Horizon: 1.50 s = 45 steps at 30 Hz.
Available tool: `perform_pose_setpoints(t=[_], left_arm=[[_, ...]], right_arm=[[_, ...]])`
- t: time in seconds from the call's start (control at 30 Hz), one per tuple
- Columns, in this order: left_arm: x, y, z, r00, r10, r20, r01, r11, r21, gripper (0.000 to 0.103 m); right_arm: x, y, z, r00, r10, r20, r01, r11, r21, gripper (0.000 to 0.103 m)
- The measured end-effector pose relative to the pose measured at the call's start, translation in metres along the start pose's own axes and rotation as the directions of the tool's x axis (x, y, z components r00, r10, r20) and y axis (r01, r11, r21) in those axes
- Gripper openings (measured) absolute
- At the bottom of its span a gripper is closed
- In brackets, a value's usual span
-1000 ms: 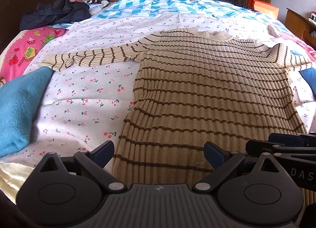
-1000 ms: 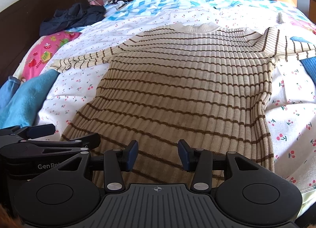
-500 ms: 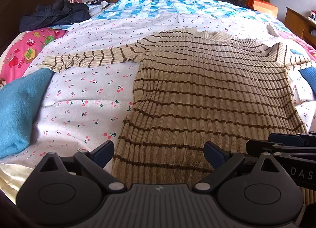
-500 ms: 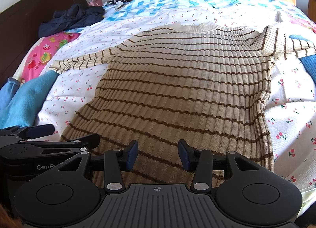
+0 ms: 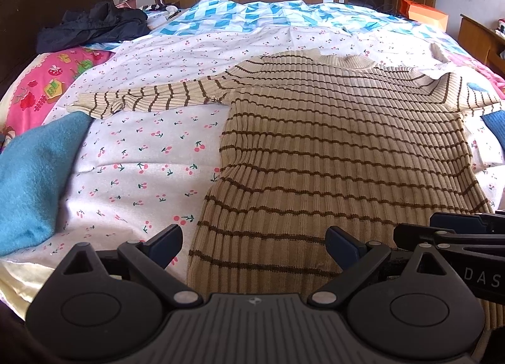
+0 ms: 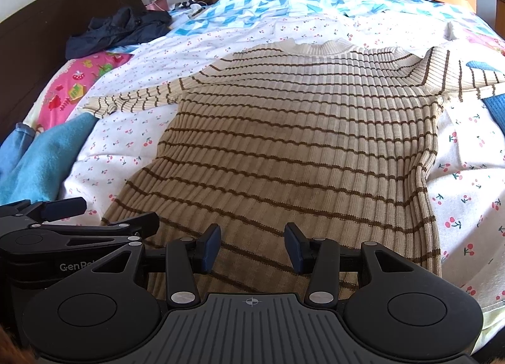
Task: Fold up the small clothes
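Sweater (image 5: pixel 341 149), beige ribbed knit with thin brown stripes, is seen spread flat, collar away from the camera, on a bed (image 5: pixel 151 155) covered by a white sheet printed with cherries.

In the left wrist view, the left gripper (image 5: pixel 254 244) is held low over the near hem with its blue-padded fingers (image 5: pixel 167 239) spread wide apart. Nothing is clamped between them. The left finger is seen over bare sheet just beside the sweater's left edge, the right finger over the knit; whether either pad touches the fabric cannot be told. The hem itself is hidden behind the gripper's black body. The right gripper (image 5: pixel 454 234) is cut off at the frame's right edge, seen only side-on. One sleeve is stretched out to the left, its cuff just beside a blue towel (image 5: pixel 34 174); the other sleeve is cut off at the right.

In the right wrist view, the right gripper (image 6: pixel 252 249) is shown with its fingers (image 6: pixel 210 247) partly apart, both over the lower body of the sweater, with nothing gripped. Contact with the knit cannot be judged. The hem is again hidden by the gripper body. The left gripper (image 6: pixel 88 215) is seen at lower left, side-on, near the sweater's left bottom corner. A dark garment (image 6: pixel 123 29) is heaped far back by the headboard.
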State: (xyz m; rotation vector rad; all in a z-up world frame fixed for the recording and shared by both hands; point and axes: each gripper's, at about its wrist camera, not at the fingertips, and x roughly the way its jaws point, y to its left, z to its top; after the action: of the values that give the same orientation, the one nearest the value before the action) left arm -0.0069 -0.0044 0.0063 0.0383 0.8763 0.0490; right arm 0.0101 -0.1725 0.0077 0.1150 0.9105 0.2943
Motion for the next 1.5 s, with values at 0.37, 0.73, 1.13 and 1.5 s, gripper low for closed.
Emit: perform_pose_setpoints(t=[0.37, 0.73, 1.13, 1.5], left_arm=[[-0.004, 0.003, 0.002, 1.0, 0.006, 0.018, -0.006, 1.0, -0.004, 0.101], [-0.007, -0.003, 0.009, 0.999, 0.007, 0.039, -0.008, 1.0, 0.021, 0.1], [-0.002, -0.026, 0.023, 0.999, -0.018, 0.048, 0.014, 0.996, 0.083, 0.1], [0.004, -0.051, 0.041, 0.998, -0.036, 0.054, 0.028, 0.989, 0.144, 0.101]], right_arm=[[-0.003, 0.004, 0.003, 1.0, 0.003, 0.015, -0.003, 1.0, -0.009, 0.044], [-0.006, -0.001, 0.005, 0.999, 0.011, 0.033, -0.011, 1.0, 0.009, 0.044], [-0.012, -0.022, 0.008, 0.998, -0.013, 0.065, 0.009, 0.998, 0.064, 0.044], [-0.015, -0.045, 0.012, 0.994, -0.033, 0.101, 0.02, 0.992, 0.124, 0.044]])
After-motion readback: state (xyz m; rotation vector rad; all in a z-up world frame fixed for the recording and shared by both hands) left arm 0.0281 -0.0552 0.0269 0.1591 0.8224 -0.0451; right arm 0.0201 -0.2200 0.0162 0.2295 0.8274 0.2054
